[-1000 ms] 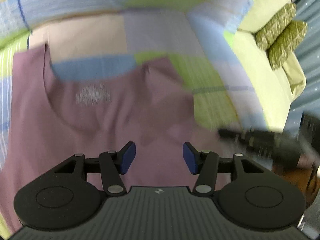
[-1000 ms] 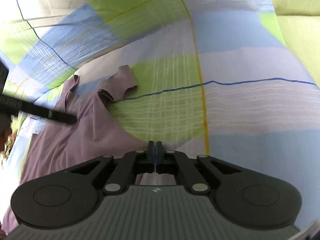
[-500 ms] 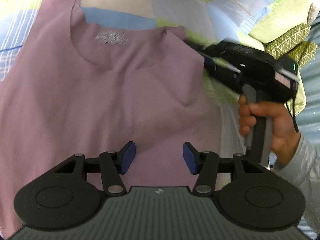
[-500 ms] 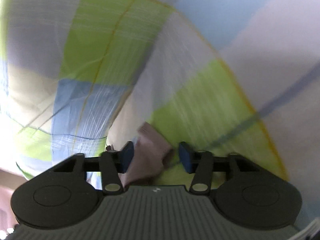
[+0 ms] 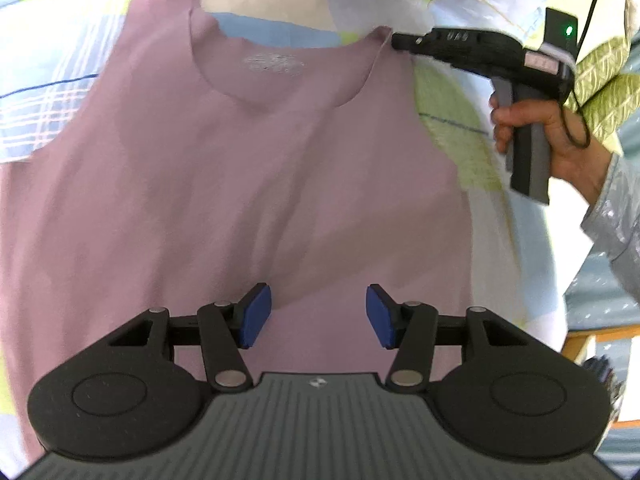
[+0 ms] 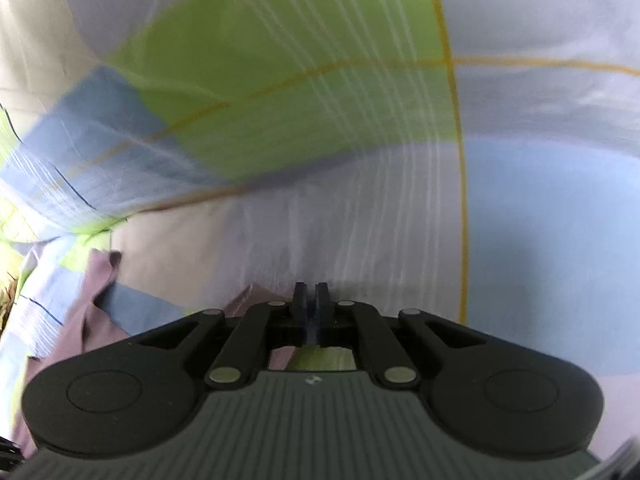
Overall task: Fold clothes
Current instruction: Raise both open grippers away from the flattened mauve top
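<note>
A mauve sleeveless top [image 5: 248, 168] lies flat, neckline at the far end, on a plaid bedspread [image 5: 52, 92]. My left gripper [image 5: 318, 316] is open and empty, hovering over the top's lower middle. My right gripper [image 5: 396, 42] is at the top's right shoulder strap, seen in the left wrist view with a hand around its handle. In the right wrist view the right gripper [image 6: 311, 300] has its jaws together, with the mauve strap [image 6: 256, 298] just beside and under them; whether cloth is pinched is hidden. The other strap [image 6: 102, 268] lies at the left.
The bedspread [image 6: 320, 100] has green, blue and lilac squares. Green patterned pillows [image 5: 600, 88] lie at the far right. The bed's right edge and a wooden frame [image 5: 588, 340] show at the lower right.
My right gripper has shut at the right shoulder strap and pulled it out straight toward the far end. The top now lies flatter. My left gripper stays open.
</note>
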### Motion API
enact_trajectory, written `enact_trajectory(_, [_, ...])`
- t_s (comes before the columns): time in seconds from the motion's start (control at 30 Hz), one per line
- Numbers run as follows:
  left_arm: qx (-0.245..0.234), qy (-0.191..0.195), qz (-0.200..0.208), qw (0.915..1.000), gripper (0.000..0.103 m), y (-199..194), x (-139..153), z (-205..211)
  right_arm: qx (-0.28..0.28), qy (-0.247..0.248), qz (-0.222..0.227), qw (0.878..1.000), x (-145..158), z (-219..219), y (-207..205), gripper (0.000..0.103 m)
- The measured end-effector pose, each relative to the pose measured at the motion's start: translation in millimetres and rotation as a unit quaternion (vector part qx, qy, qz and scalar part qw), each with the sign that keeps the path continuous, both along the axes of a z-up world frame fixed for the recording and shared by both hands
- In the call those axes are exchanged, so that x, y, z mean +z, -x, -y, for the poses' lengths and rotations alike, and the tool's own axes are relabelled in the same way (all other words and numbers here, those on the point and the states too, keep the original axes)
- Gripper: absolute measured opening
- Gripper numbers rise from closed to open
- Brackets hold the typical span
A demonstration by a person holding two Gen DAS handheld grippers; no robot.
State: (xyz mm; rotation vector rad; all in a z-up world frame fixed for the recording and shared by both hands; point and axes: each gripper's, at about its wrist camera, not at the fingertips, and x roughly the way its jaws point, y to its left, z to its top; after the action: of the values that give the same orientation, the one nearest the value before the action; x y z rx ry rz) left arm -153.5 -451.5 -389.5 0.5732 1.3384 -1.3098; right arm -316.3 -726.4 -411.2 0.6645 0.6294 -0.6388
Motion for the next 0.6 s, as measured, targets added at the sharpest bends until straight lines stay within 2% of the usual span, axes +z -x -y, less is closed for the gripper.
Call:
enact_trajectory(0.03, [-0.003,0.001,0.009,1.0000,0.056,0,1,-1,-0.023,0.004,0.001,1.000,4,0,2,0.025])
enact_trajectory(0.1, [-0.012,0.004,0.044,0.9990,0.056,-1,10,-13,-0.068,0.033,-0.005,0.997,15,-8,13,0.052])
enact_trajectory(0.17, [-0.010,0.003,0.065,0.9978,0.056,-3,15,-25,-0.122,0.064,-0.002,0.990,37,-34,37,0.054])
enact_trajectory(0.2, [-0.007,-0.001,0.072,0.9974,0.056,-4,16,-35,-0.117,0.050,0.029,0.991,44,-50,48,0.050])
enact_trajectory(0.23, [-0.003,-0.006,0.077,0.9970,0.056,-4,17,-46,-0.105,0.030,0.059,0.992,48,-66,58,0.043])
enact_trajectory(0.27, [-0.002,-0.007,0.079,0.9969,0.056,-2,18,-49,-0.086,0.004,0.083,0.993,50,-86,68,0.041])
enact_trajectory(0.37, [-0.007,-0.014,0.093,0.9956,0.056,5,18,-80,-0.019,-0.065,0.096,0.993,39,-168,84,0.040])
enact_trajectory(0.4, [-0.013,-0.019,0.101,0.9946,0.056,9,16,-93,-0.003,-0.084,0.087,0.993,30,-195,89,0.039])
enact_trajectory(0.47, [-0.022,-0.030,0.114,0.9928,0.056,16,12,-121,0.007,-0.111,0.025,0.994,11,-241,99,0.038])
enact_trajectory(0.5, [-0.025,-0.032,0.120,0.9920,0.057,20,11,-137,0.010,-0.115,-0.001,0.993,5,-258,104,0.034])
enact_trajectory(0.57, [-0.030,-0.022,0.135,0.9902,0.059,27,19,-176,0.026,-0.088,-0.054,0.994,3,-310,128,0.033])
enact_trajectory(0.6, [-0.031,-0.023,0.138,0.9897,0.060,29,21,-182,0.031,-0.069,-0.071,0.995,7,-332,139,0.033])
